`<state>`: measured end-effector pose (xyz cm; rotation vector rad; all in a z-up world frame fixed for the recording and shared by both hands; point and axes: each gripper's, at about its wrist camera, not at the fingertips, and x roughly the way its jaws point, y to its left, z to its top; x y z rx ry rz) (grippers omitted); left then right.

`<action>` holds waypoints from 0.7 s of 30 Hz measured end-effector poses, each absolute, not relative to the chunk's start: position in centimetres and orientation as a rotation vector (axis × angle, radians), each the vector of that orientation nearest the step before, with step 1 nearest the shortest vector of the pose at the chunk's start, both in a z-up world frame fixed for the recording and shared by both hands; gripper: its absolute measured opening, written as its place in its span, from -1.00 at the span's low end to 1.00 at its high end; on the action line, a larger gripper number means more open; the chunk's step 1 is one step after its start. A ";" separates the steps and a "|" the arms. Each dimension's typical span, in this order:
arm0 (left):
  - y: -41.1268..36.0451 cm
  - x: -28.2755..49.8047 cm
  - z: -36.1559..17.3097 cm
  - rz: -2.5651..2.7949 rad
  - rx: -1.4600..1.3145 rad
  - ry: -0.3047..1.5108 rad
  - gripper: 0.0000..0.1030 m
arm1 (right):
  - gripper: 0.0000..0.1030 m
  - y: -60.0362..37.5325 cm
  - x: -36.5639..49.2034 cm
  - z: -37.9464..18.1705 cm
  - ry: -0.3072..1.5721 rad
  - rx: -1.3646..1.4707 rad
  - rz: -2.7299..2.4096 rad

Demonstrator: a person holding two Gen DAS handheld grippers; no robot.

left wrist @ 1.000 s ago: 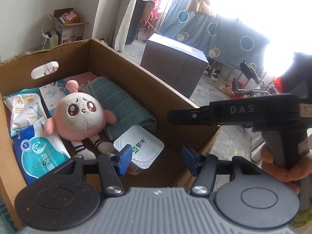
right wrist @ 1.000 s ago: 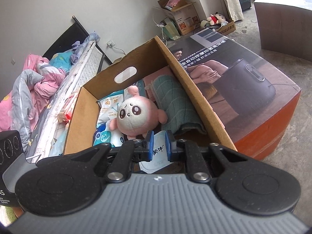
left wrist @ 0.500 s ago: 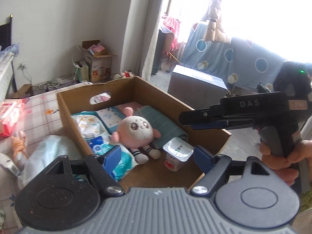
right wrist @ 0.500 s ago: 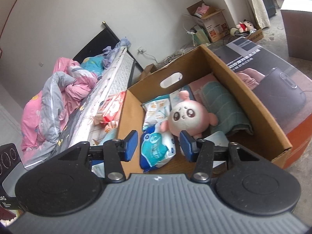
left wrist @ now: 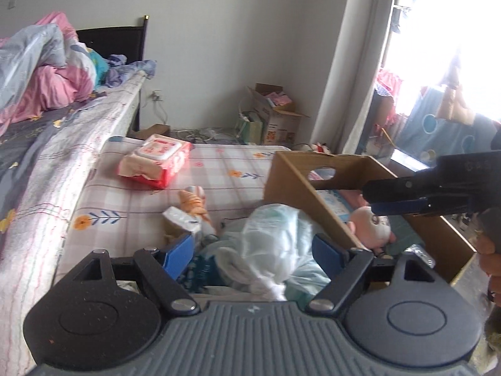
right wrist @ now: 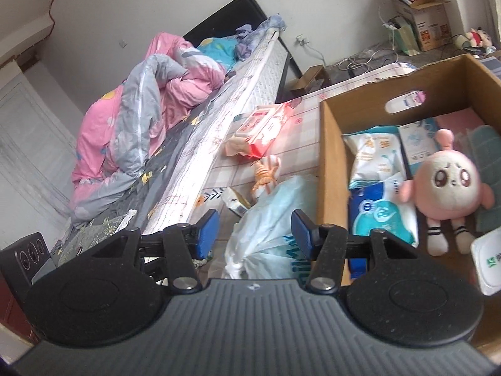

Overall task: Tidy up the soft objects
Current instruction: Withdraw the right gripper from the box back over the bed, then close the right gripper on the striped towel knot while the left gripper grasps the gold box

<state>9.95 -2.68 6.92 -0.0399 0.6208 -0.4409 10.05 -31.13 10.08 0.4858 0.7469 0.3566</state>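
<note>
Left wrist view | left gripper (left wrist: pixel 252 252) being held agape, empty | right gripper (right wrist: pixel 254 229) jaws being opened, empty | crinkly plastic bag (left wrist: pixel 275 244), lower centre, judged light, floppy, slippery; best being pinched at its bunched top.

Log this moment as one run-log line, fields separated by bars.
left gripper: open, empty | right gripper: opening, empty | ahead of both: plastic bag beside cardboard box | pink plush: in box
</note>
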 end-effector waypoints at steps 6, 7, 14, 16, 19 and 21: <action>-0.3 12.2 5.3 -0.335 0.028 0.582 0.63 | 0.10 -25.8 14.8 11.1 0.818 0.401 0.413; -0.2 12.7 5.0 -0.331 0.040 0.576 0.63 | 0.11 -25.0 15.9 11.2 0.838 0.390 0.415; -1.1 18.3 1.4 -0.335 0.104 0.591 0.56 | 0.22 -21.5 25.8 9.5 1.007 0.326 0.380; -1.5 19.5 0.5 -0.354 0.102 0.591 0.53 | 0.23 -20.9 28.9 7.8 1.077 0.324 0.353; -2.1 21.2 -0.9 -0.382 0.103 0.618 0.49 | 0.23 -20.1 33.3 4.3 1.177 0.346 0.327; -2.4 21.8 -1.6 -0.397 0.110 0.631 0.48 | 0.23 -19.5 35.3 2.3 1.217 0.342 0.319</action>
